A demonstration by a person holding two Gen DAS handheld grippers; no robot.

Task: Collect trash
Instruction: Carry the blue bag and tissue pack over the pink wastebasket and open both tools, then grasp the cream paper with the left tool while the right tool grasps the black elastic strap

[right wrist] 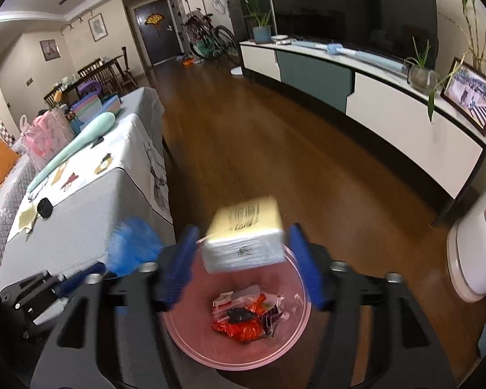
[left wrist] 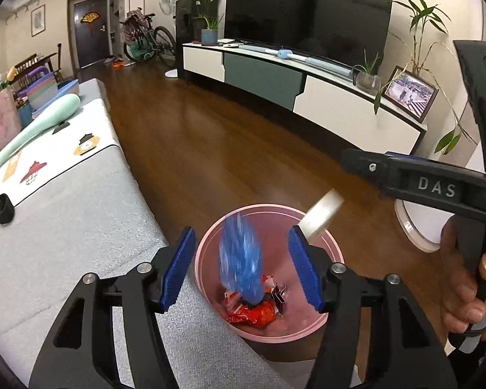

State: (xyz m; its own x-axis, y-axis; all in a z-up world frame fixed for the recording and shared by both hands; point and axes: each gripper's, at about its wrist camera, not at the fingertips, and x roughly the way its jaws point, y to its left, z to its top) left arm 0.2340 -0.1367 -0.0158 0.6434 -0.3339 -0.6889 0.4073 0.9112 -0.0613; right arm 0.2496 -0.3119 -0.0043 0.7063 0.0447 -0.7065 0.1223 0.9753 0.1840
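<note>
The mouth of the pink bin (right wrist: 295,334) lay crowded: a blurred blue wrapper (left wrist: 241,259) hung in it between the spread jaws of the left gripper (left wrist: 243,265), and a pale tissue pack (right wrist: 243,243) hung between those of the right gripper (right wrist: 239,265). The grey-clothed table (left wrist: 64,243) pressed against the bin's left side. Bare wooden floor (left wrist: 226,136) lay open beyond, up to the TV cabinet (left wrist: 307,97).

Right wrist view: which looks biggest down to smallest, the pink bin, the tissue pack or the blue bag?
1. pink bin
2. tissue pack
3. blue bag
The pack and bag are blurred and nearer, so true sizes are unsure.
</note>
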